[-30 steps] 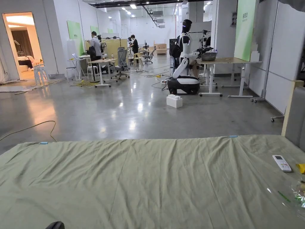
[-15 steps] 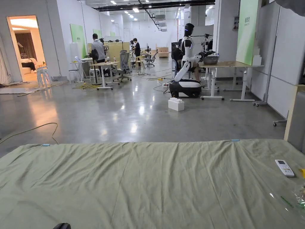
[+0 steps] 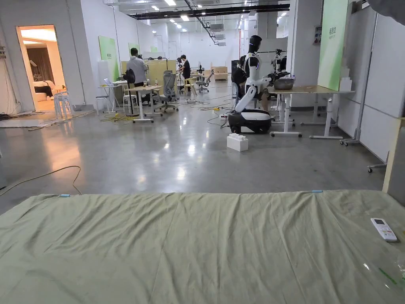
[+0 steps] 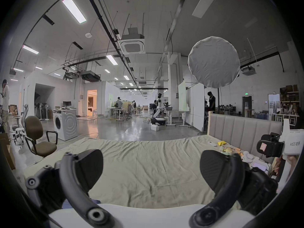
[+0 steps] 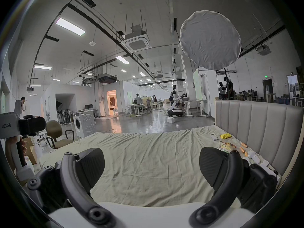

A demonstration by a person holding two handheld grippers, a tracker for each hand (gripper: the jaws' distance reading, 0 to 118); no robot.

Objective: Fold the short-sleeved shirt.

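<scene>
Hovering side by side with jaws spread and empty, the left gripper point(image 4: 151, 169) and right gripper point(image 5: 152, 167) face the wrinkled pale-green bed sheet point(image 3: 190, 245) ahead, on which no shirt can be made out.

The head view looked level across the bed point(image 3: 197, 245) toward the hall. Both gripper views sat low at its near edge, facing the same way, sharing sheet and headboard point(image 5: 256, 126).

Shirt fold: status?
Left tool open, empty. Right tool open, empty. No shirt on the green sheet. Remote and clutter by the headboard.
</scene>
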